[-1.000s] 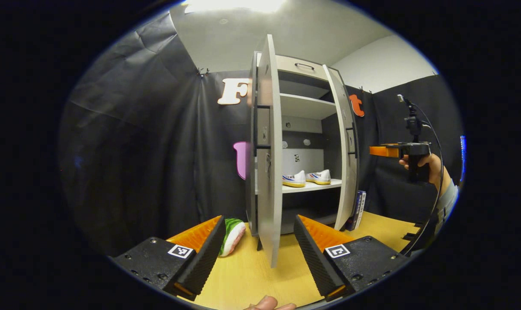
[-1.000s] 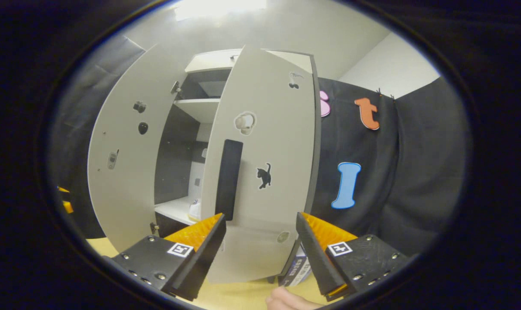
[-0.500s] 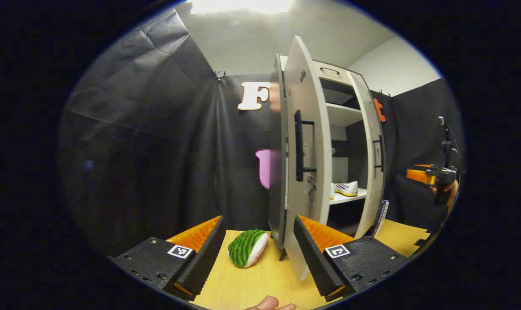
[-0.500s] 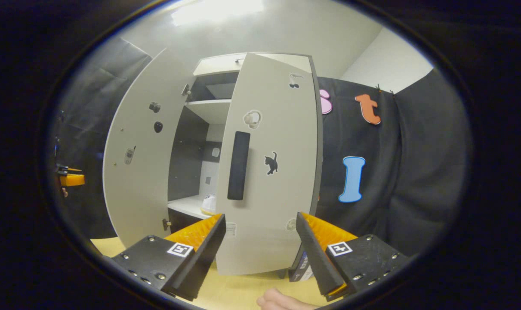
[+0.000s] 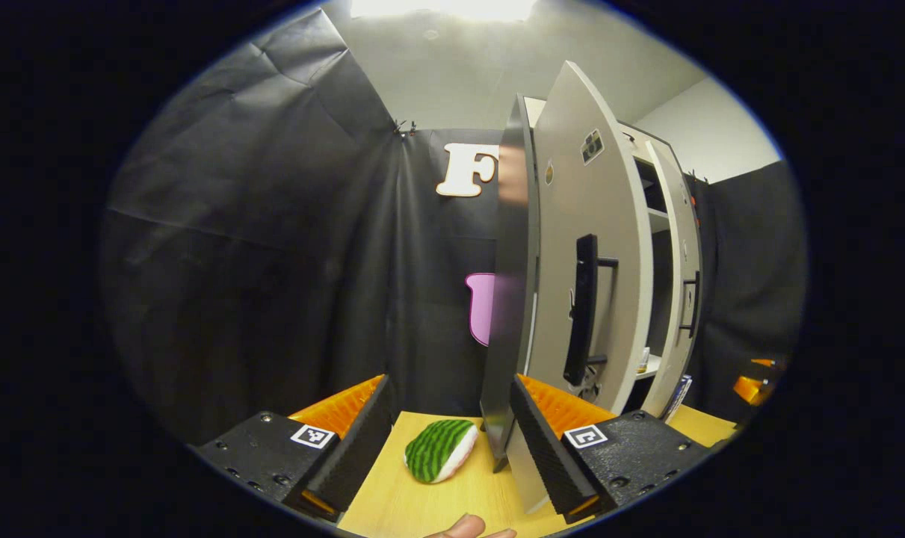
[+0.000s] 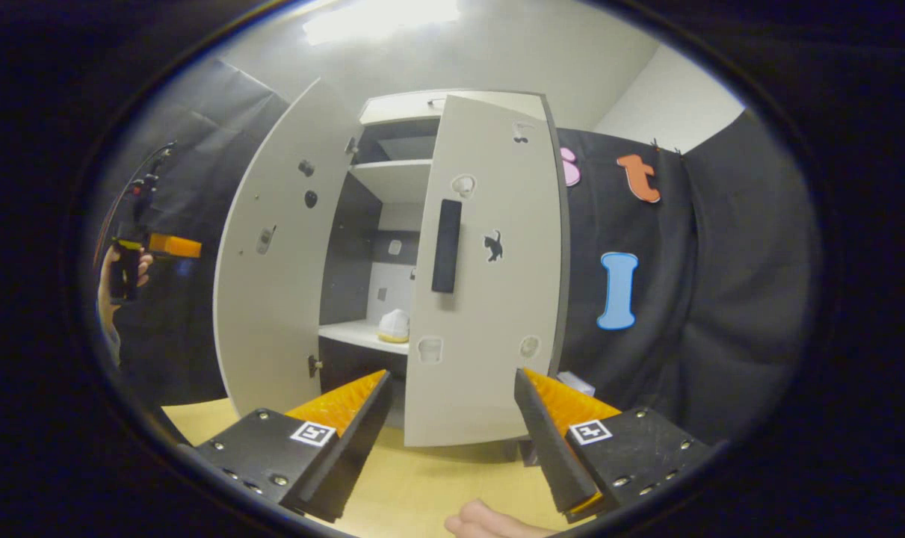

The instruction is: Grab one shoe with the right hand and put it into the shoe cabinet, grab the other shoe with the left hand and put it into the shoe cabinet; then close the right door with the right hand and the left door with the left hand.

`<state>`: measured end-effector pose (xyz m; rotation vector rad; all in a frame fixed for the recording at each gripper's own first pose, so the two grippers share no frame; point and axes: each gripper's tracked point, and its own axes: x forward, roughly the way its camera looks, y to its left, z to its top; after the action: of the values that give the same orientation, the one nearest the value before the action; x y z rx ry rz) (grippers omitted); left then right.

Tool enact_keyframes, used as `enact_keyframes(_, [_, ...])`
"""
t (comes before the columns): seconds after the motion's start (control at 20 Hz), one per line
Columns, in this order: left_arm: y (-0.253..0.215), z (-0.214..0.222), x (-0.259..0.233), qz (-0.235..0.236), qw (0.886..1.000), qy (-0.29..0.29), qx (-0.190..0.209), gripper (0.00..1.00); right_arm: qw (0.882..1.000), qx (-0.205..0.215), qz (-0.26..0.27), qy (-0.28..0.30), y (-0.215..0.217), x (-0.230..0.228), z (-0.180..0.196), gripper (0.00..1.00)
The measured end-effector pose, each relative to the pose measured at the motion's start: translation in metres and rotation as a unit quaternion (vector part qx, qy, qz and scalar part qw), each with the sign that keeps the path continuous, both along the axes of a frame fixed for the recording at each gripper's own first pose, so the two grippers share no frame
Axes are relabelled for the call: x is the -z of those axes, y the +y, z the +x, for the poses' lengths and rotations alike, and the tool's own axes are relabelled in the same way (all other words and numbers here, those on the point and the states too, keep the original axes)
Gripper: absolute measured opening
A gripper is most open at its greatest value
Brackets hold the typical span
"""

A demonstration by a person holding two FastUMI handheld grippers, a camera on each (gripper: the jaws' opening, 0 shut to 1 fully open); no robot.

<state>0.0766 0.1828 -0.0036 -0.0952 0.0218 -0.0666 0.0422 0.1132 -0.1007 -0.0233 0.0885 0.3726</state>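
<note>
In the left gripper view, the left tool [image 5: 448, 441] has its fingers spread with nothing between them, low over the wooden table [image 5: 422, 501]. A green-striped watermelon-slice toy [image 5: 439, 450] lies on the table between the fingers, just left of the shoe cabinet [image 5: 508, 299]. The cabinet's left door [image 5: 590, 254] stands ajar, its dark handle [image 5: 581, 310] facing the camera, and the door's lower edge sits just beside the tool's right finger — whether they touch cannot be told. Past it the right door [image 5: 680, 291] is partly open too.

In the right gripper view, a hand [image 6: 119, 273] far left holds the other tool. Both doors hang open, and one shoe [image 6: 394, 326] rests on the cabinet's shelf [image 6: 351, 335]. The right tool [image 6: 452, 433] is spread wide and empty, below the right door with its cat sticker [image 6: 492, 245].
</note>
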Motion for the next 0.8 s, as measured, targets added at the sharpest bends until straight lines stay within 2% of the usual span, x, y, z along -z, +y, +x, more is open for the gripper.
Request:
enact_keyframes(0.1, [-0.004,0.01,-0.011,0.0,1.0,-0.001,0.005,0.96,1.0,0.001,0.009,0.003,0.0,0.013,-0.02,0.99])
enact_keyframes(0.2, [-0.017,0.021,-0.017,-0.009,1.0,0.009,0.013,0.93,1.0,0.009,0.024,0.012,-0.003,0.021,-0.031,0.98])
enact_keyframes(0.25, [-0.023,0.025,-0.019,-0.011,1.0,0.014,0.018,0.95,0.999,0.016,0.032,0.021,-0.006,0.026,-0.035,0.98])
enact_keyframes(0.4, [-0.053,0.033,-0.014,0.019,0.998,0.034,0.039,0.96,0.997,0.057,0.04,0.018,-0.027,0.022,-0.045,0.98])
enact_keyframes(0.45, [-0.049,0.035,-0.013,0.041,0.998,0.04,0.02,0.96,0.997,0.062,0.045,0.006,-0.031,0.014,-0.047,0.98])
enact_keyframes(0.5, [-0.047,0.037,-0.012,0.055,0.998,0.04,0.003,0.89,0.997,0.06,0.053,-0.002,-0.029,0.009,-0.049,0.98])
enact_keyframes(0.6, [-0.051,0.037,-0.019,0.067,0.997,0.031,-0.006,0.9,0.997,0.041,0.07,-0.003,-0.025,0.007,-0.057,0.99])
enact_keyframes(0.65, [-0.051,0.035,-0.017,0.062,0.997,0.035,-0.008,0.86,0.997,0.034,0.075,-0.004,-0.025,0.005,-0.062,0.98])
enact_keyframes(0.75, [-0.059,0.036,-0.015,0.042,0.998,0.047,-0.004,0.89,0.996,0.039,0.077,-0.006,-0.033,0.006,-0.065,0.98])
enact_keyframes(0.8, [-0.068,0.035,-0.016,0.039,0.998,0.049,0.003,0.87,0.996,0.045,0.078,-0.006,-0.037,0.008,-0.066,0.98])
